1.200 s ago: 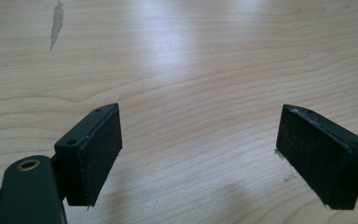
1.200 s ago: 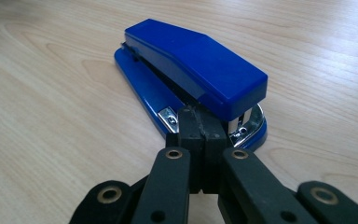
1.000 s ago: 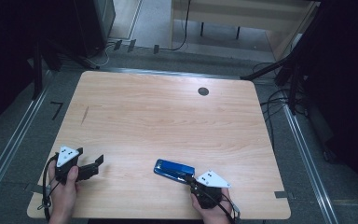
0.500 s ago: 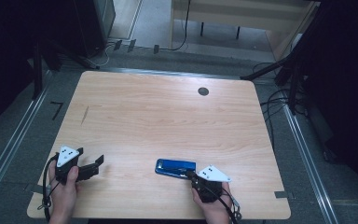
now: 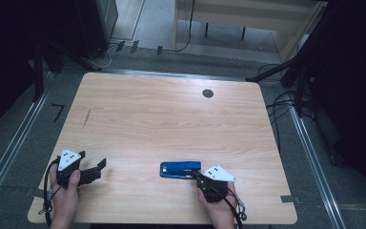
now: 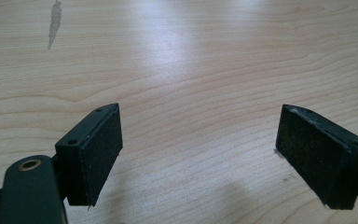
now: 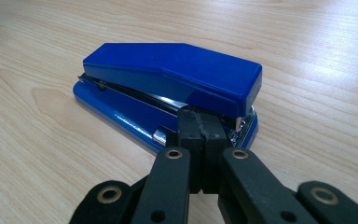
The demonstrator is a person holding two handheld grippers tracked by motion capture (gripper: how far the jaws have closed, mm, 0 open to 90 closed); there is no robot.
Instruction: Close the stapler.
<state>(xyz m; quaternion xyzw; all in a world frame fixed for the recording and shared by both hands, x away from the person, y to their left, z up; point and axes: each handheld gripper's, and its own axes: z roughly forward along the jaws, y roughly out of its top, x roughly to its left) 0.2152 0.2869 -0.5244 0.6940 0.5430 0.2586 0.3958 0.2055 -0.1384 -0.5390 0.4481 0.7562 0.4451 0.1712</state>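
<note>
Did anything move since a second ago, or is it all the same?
Hardly anything. The right gripper stays shut with its tips against the blue stapler; it only shifted a touch. The left gripper stays open over bare table, and the stapler hasn't moved.

Black tool (image 7: 200, 123), brass-ringed rivets, textured pads (image 6: 100, 156)
</note>
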